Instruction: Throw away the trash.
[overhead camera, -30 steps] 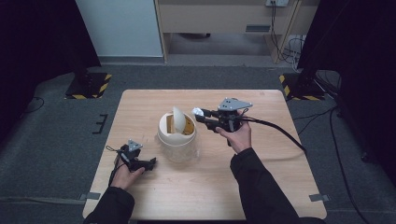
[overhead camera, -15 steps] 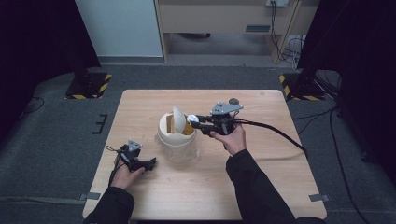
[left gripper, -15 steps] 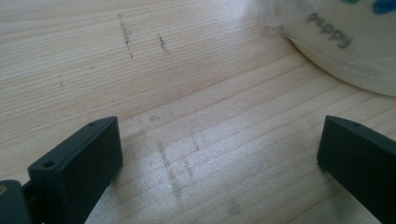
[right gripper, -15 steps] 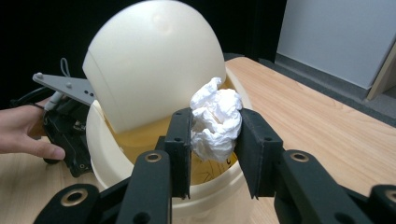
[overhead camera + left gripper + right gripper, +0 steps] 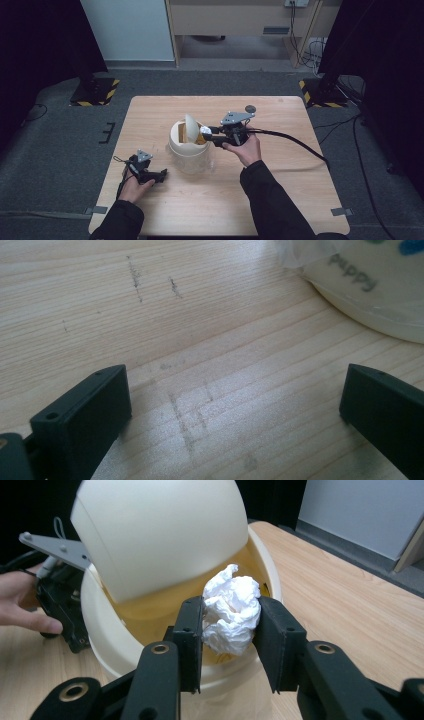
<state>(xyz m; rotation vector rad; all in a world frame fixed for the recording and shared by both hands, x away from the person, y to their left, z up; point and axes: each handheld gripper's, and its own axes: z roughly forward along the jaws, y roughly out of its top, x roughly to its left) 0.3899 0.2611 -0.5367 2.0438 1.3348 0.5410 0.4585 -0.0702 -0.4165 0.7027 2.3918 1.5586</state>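
The bin stands mid-table, its lid tipped so the mouth is free. I keep my right gripper pinching the paper ball at that opening, ready to drop. My left gripper rests spread beside the bin, idle.

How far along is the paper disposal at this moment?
Done: the crumpled paper ball is gripped between the jaws of the right claw and carried to the open mouth of the cream bin, whose swing lid is tipped up. In hand: holding the ball at the rim. Left: release it inside. The left claw rests open on the table beside the bin.
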